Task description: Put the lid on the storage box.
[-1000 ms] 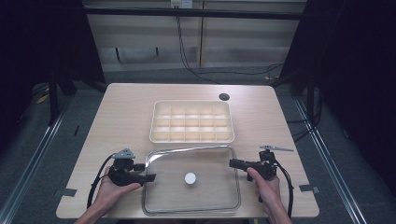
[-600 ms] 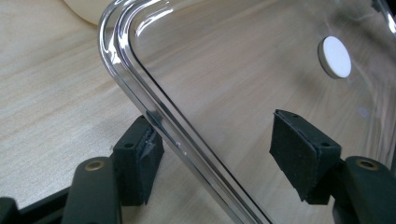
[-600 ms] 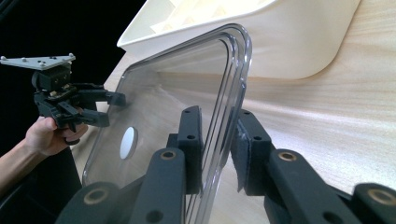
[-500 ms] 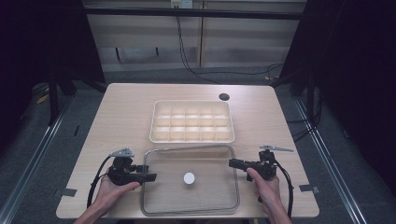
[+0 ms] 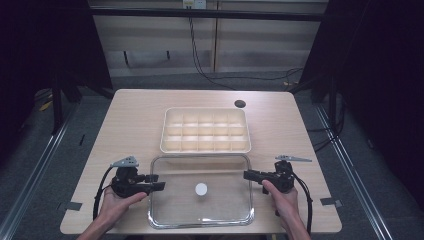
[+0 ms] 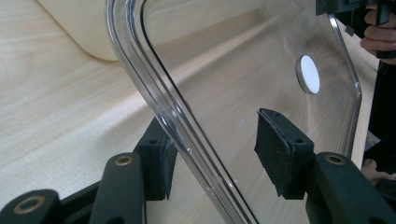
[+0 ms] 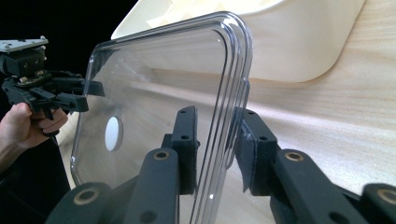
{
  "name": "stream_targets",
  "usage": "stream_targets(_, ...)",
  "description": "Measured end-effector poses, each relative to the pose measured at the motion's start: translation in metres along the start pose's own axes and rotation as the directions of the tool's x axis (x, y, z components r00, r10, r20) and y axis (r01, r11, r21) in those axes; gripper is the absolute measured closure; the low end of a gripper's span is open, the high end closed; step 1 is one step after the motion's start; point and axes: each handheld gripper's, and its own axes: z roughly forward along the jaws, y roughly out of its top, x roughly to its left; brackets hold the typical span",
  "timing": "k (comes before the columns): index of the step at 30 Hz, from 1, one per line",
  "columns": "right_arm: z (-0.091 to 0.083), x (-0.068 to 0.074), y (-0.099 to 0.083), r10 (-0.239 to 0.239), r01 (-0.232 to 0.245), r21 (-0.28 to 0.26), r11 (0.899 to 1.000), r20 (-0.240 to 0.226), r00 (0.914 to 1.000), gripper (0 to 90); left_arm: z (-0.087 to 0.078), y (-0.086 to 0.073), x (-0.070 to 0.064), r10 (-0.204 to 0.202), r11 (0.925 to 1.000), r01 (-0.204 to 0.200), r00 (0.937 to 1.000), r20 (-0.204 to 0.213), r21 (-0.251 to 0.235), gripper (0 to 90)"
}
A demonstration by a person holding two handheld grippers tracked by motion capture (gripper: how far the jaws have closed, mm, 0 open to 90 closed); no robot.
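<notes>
On the near half of the tabletop (image 5: 135,125), just before the compartment tray (image 5: 205,130), I straddle the clear lid (image 5: 220,170) with both claws unclenched, left (image 5: 159,186) and right (image 5: 247,174); next, clench together and lift level.

One clear lid (image 5: 220,200), one compartment tray (image 5: 205,130), two hand-held grippers.

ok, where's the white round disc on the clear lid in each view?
High view: white disc sits mid-lid, low centre, between the two grippers.
Left gripper view: upper right, seen through the clear lid.
Right gripper view: left of centre, below the other gripper.
Shared landmark: the cream compartment tray behind the lid.
</notes>
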Motion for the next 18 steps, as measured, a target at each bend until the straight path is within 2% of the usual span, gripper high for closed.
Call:
stream_targets(2,0.0010,0.0015,0.0002,-0.010,0.010,0.000,1.000,0.012,0.9999,69.3,-0.0008,0.0009,-0.0004,-0.001,1.0000,0.001,1.0000,-0.010,-0.003,50.5)
stream_targets(9,0.0016,0.0034,0.0008,-0.009,0.009,-0.009,1.000,0.011,0.9999,68.6,-0.0039,0.0030,-0.0013,0.014,0.9998,-0.014,0.9999,-0.010,-0.011,52.1)
stream_targets(13,0.0027,0.0072,0.0033,-0.029,0.030,-0.021,0.999,0.033,0.9990,67.0,-0.0070,0.0061,-0.0011,0.023,0.9994,-0.023,0.9997,-0.006,-0.025,53.9)
stream_targets(18,0.0031,0.0094,0.0061,-0.038,0.040,-0.037,0.999,0.040,0.9985,67.2,-0.0086,0.0067,-0.0012,0.016,0.9992,-0.016,0.9998,-0.012,-0.037,54.7)
